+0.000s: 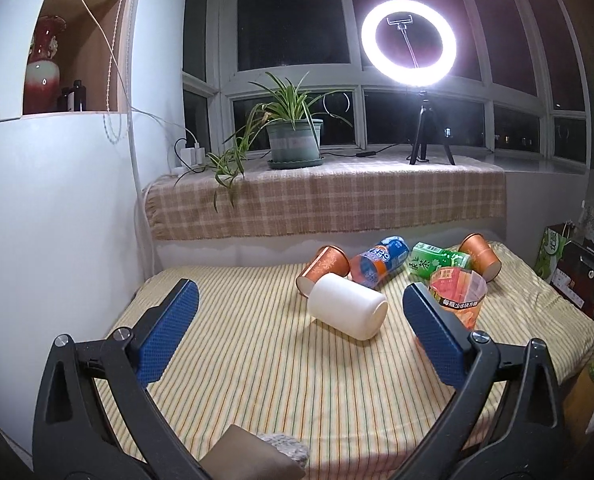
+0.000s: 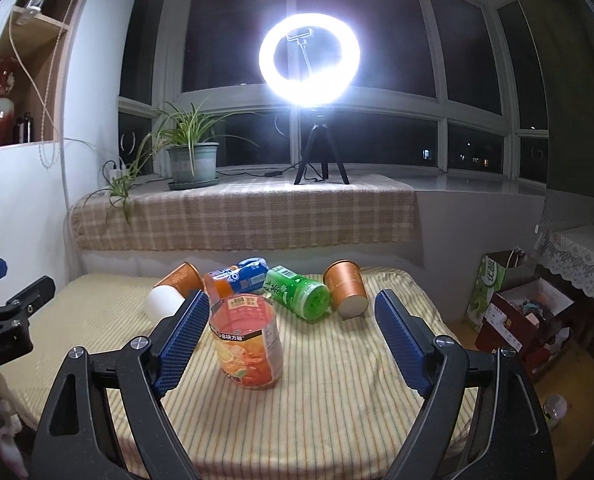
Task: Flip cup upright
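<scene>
While both grippers hover above the striped cloth [image 1: 257,360] with nothing between their blue pads, the white cup [image 1: 347,312] lies on its side near the middle of the table, its closed base turned toward the left wrist camera. The left gripper [image 1: 297,320] is spread wide, and the cup sits just ahead of the gap between its fingers, untouched. The right gripper [image 2: 291,320] is spread as well, with the upright cut orange container [image 2: 247,344] standing in front of it, close to its left finger. Behind the white cup lie a copper paper cup [image 1: 323,270], an orange and blue bottle [image 1: 379,266], a green bottle [image 1: 437,262] and a second copper cup [image 1: 481,256], all tipped over.
</scene>
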The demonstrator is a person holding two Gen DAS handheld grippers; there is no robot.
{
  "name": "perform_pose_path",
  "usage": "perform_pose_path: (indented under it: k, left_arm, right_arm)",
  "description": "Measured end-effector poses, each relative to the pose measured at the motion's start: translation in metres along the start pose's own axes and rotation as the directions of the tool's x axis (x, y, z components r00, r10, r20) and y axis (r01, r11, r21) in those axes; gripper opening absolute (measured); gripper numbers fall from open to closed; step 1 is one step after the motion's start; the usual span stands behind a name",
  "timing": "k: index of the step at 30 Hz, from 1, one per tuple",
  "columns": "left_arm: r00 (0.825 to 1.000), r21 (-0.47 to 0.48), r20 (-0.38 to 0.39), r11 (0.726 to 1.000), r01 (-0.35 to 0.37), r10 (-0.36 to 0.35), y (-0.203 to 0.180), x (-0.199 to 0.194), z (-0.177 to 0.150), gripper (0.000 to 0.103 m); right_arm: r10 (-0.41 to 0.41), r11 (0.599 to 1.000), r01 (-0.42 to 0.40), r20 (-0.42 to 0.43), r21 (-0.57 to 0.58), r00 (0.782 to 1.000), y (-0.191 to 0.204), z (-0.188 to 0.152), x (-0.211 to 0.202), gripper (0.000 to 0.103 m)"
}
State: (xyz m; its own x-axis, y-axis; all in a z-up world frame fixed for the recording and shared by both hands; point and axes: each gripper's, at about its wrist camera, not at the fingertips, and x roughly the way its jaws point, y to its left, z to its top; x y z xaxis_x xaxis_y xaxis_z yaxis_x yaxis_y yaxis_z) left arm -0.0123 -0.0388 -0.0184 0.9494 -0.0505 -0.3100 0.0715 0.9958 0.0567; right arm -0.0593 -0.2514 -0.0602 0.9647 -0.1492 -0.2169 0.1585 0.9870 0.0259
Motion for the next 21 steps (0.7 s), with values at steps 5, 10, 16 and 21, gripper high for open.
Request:
perform_pose_path:
  k: [5, 10, 16, 21]
  left_arm:
    - [1.0, -0.015, -0.01, 1.0, -0.007, 0.007, 0.004, 0.001, -0.002, 0.103]
    - [1.0, -0.028, -0.015, 1.0, -0.011, 0.011, 0.008, 0.001, -0.002, 0.103]
    - [1.0, -0.03, -0.02, 0.999, -0.011, 0.01, 0.009, 0.002, -0.002, 0.103]
    - [1.0, -0.034, -0.025, 0.999, -0.009, 0.008, 0.01, 0.002, -0.002, 0.103]
  right_arm:
    - [0.003, 1.0, -0.003, -0.001, 0.001, 1.0, 0.0, 0.0, 0.0, 0.085]
    - [0.002, 1.0, -0.002, 0.002, -0.003, 1.0, 0.0, 0.0, -0.001, 0.085]
    - [-0.001, 1.0, 0.001, 0.004, -0.004, 1.0, 0.002, 0.001, -0.001, 0.085]
    - [0.0, 1.0, 0.0, 0.003, -0.007, 1.0, 0.002, 0.001, -0.001, 0.085]
